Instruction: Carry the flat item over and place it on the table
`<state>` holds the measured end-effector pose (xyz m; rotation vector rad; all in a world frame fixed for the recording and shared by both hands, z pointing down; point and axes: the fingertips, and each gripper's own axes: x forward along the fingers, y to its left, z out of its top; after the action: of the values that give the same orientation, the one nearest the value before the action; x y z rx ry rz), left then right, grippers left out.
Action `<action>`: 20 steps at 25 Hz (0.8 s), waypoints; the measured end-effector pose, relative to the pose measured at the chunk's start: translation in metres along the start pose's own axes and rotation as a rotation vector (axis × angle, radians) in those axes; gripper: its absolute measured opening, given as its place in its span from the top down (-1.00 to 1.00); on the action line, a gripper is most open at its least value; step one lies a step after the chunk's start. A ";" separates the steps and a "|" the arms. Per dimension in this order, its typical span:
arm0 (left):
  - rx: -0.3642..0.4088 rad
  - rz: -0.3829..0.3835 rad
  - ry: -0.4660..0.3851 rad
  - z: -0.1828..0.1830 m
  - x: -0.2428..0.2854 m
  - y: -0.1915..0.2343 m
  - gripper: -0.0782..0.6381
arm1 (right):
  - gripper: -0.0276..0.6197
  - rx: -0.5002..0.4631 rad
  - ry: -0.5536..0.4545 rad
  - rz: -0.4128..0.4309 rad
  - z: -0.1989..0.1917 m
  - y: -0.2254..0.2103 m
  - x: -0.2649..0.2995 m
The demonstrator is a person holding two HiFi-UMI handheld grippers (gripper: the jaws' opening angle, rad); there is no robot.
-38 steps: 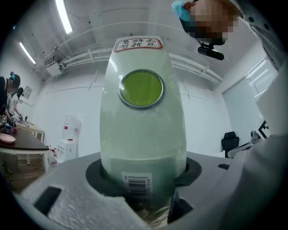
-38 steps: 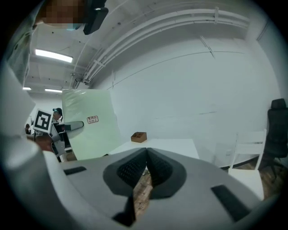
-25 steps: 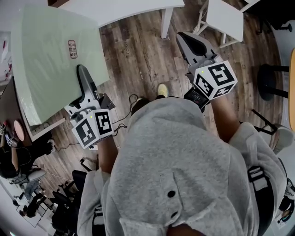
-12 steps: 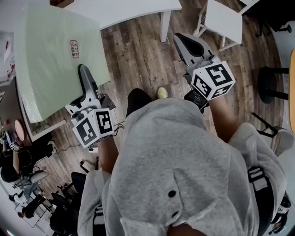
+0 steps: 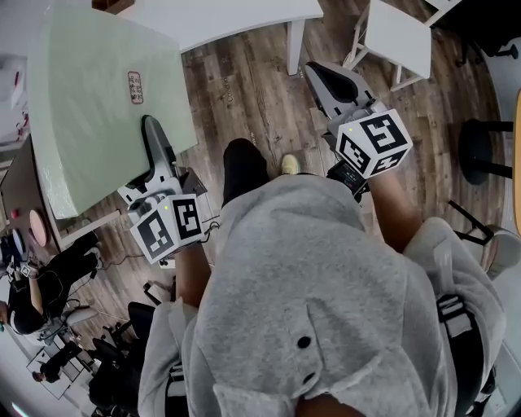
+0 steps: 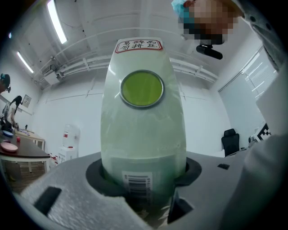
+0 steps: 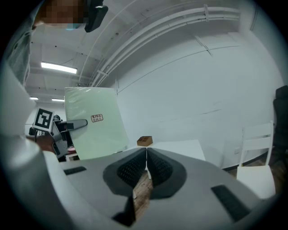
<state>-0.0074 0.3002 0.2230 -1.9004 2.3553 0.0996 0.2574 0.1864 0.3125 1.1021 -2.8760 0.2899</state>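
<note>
Over the floor (image 5: pixel 244 89), left gripper (image 5: pixel 152 134) pinches the pale green panel (image 5: pixel 89 98) by one edge, apparently clear of the white bench (image 5: pixel 228 16); right gripper (image 5: pixel 319 75) is pressed together, empty.

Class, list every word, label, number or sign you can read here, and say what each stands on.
"易碎品 勿挤压", as best it reads: red-bordered label on the green flat panel.
Barcode sticker on the same panel: digits too small to read.
Marker cubes: black square patterns, no words.
</note>
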 end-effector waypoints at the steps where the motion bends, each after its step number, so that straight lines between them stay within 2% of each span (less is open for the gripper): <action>1: -0.001 0.001 -0.002 0.001 0.000 0.000 0.03 | 0.83 -0.001 0.000 0.001 0.000 0.000 0.000; 20: -0.018 0.023 -0.027 0.007 -0.003 0.009 0.03 | 0.83 -0.023 0.019 0.032 -0.005 0.012 0.012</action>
<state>-0.0148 0.3062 0.2162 -1.8688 2.3671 0.1483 0.2406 0.1880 0.3172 1.0446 -2.8750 0.2659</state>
